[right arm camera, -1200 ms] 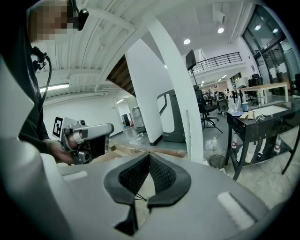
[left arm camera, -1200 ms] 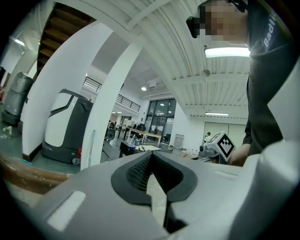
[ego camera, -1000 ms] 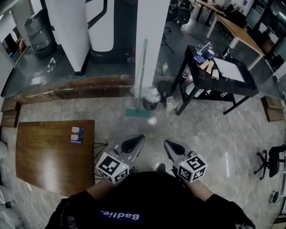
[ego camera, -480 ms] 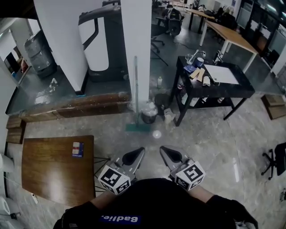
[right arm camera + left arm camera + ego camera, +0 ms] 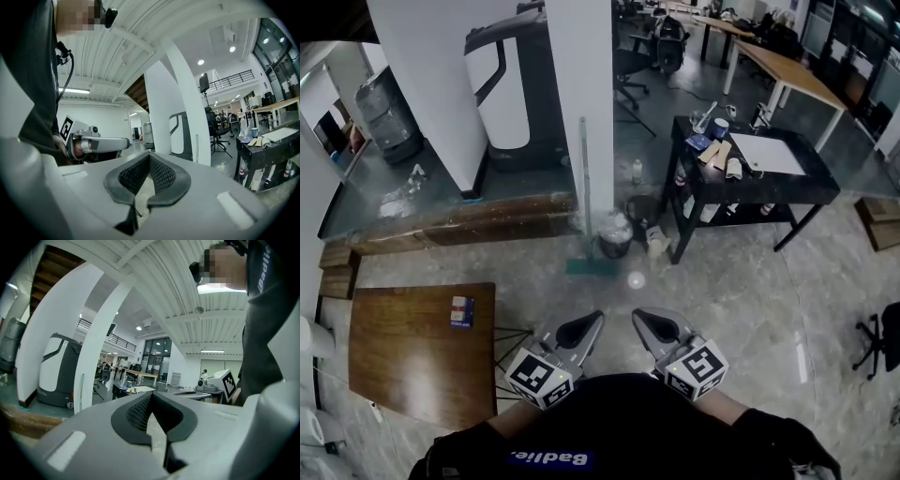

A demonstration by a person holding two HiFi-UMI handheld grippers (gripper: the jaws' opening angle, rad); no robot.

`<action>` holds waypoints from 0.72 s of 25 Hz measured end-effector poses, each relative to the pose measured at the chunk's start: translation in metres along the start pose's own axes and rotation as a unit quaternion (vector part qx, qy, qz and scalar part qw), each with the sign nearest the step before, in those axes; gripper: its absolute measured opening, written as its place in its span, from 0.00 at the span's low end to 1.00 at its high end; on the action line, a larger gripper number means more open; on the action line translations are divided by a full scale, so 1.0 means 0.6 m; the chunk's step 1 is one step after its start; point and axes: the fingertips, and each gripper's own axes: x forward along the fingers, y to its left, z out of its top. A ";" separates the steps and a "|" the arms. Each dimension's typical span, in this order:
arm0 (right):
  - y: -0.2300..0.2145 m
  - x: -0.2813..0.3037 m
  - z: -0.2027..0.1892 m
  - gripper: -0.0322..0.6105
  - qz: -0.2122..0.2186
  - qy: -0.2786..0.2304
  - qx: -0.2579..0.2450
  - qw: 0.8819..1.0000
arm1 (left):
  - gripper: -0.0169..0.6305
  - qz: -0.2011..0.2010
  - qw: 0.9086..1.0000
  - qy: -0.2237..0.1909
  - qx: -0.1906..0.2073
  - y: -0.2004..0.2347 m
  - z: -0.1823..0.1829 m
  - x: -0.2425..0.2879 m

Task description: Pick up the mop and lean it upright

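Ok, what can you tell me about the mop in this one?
The mop has a slim pale handle and a flat green head. It stands nearly upright, head on the floor, handle up along the white pillar, beside a dark bin. Nothing is holding it.

The fingers [image 5: 93, 437] are smooth matt grey plastic with black mesh-textured pads, the floor [image 5: 741, 300] ahead of them is glossy pale stone, the bench [image 5: 403, 356] to their left is polished brown wood, and the handle of the mop [image 5: 582, 187] looks like dull metal.
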 end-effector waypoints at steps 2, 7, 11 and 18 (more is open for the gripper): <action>-0.003 0.000 -0.002 0.05 0.005 -0.008 -0.002 1.000 | 0.06 0.000 1.000 0.002 0.000 -0.001 -0.003 0.003; -0.001 -0.002 -0.002 0.05 0.008 0.000 0.008 1.000 | 0.06 -0.001 1.000 0.002 0.000 -0.003 -0.002 0.006; -0.003 -0.004 -0.010 0.05 0.003 0.010 0.006 1.000 | 0.06 -0.005 1.000 0.003 0.000 -0.008 -0.004 0.007; 0.006 -0.003 -0.008 0.05 0.010 0.007 0.000 1.000 | 0.06 -0.009 1.000 0.004 0.004 -0.011 -0.001 0.000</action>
